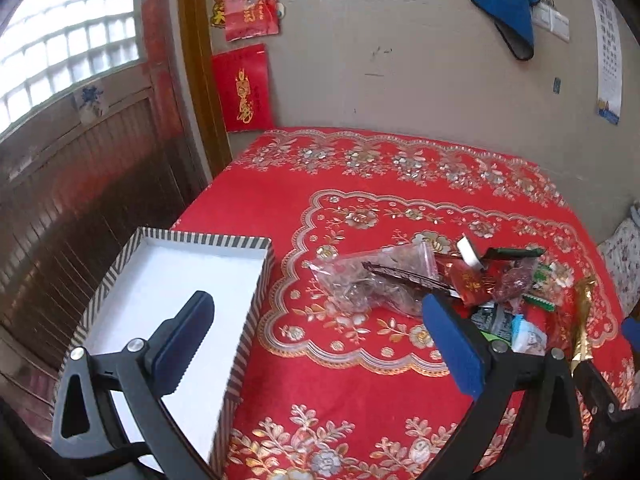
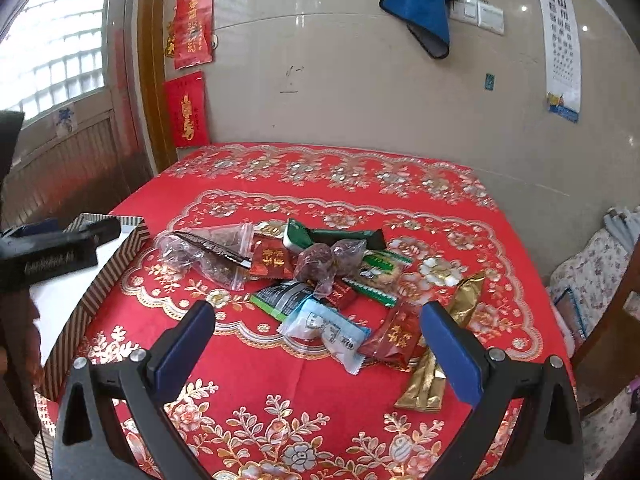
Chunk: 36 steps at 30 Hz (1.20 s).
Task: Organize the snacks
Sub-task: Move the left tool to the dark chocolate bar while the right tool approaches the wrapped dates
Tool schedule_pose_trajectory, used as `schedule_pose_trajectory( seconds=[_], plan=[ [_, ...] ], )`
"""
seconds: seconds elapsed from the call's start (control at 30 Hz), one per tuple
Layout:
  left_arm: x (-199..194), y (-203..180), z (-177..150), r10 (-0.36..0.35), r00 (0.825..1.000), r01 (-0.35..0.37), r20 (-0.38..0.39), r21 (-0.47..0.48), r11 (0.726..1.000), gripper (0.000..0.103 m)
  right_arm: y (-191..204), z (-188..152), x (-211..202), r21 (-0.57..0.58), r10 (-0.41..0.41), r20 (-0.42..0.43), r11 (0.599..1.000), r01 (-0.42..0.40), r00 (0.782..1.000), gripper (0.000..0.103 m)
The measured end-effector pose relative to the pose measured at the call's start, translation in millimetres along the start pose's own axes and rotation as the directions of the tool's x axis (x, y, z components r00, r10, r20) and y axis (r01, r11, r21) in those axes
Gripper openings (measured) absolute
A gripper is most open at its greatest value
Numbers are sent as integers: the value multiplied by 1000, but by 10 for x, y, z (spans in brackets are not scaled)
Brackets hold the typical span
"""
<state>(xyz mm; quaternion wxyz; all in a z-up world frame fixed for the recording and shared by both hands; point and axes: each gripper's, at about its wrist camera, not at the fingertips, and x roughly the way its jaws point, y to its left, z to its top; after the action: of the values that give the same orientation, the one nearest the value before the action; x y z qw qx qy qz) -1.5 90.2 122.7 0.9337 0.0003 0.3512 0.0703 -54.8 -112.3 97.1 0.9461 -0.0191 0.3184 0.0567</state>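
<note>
1. From my left wrist camera I see my left gripper [image 1: 316, 340] spread wide with nothing between its blue pads; one finger hangs over the box [image 1: 120, 276], the other over the tablecloth [image 1: 340, 380] near the snack pile.
2. The box is a shallow open tray with black-and-white striped walls and a plain white floor. It sits at the left edge of the table and holds no snacks that I can see.
3. My right gripper [image 2: 318, 344] is also spread wide and empty, hovering low over the near side of the pile.
4. The snacks lie in a loose heap in the middle of the red, flower-patterned tablecloth, to the right of the box and apart from it.
5. Nearest the box is a clear zip bag [image 2: 208, 254] with dark, lumpy contents, and a dark, thin stick [image 2: 216, 250] lies across it.
6. Beside it I see a red packet with gold characters [image 2: 266, 260], a crumpled clear wrapper around something dark red [image 2: 320, 262], and a green and white pack [image 2: 304, 236] behind them.
7. Closer to me lie a pale blue and white pouch [image 2: 332, 332], a second red packet [image 2: 394, 338], and a long gold sachet [image 2: 452, 328] just beside my right finger.
8. A blue cloth [image 2: 424, 4] hangs on the wall behind the table.
</note>
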Motion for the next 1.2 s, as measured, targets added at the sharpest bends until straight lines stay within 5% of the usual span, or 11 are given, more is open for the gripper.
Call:
schedule_pose_trajectory(
  seconds=[0.53,0.83,1.2],
  plan=[
    [536,-476,0,-35,987,34,-158,-6,999,103,-119,-75,149,30,48,-37,998,-47,998,102],
    [827,-607,57,-59,972,29,-226,-135,990,103,-310,-26,265,42,72,-48,997,-70,996,102],
    [1099,-795,116,-46,956,5,-288,-142,990,103,-588,346,760,249,231,-117,948,-196,966,102]
  ],
)
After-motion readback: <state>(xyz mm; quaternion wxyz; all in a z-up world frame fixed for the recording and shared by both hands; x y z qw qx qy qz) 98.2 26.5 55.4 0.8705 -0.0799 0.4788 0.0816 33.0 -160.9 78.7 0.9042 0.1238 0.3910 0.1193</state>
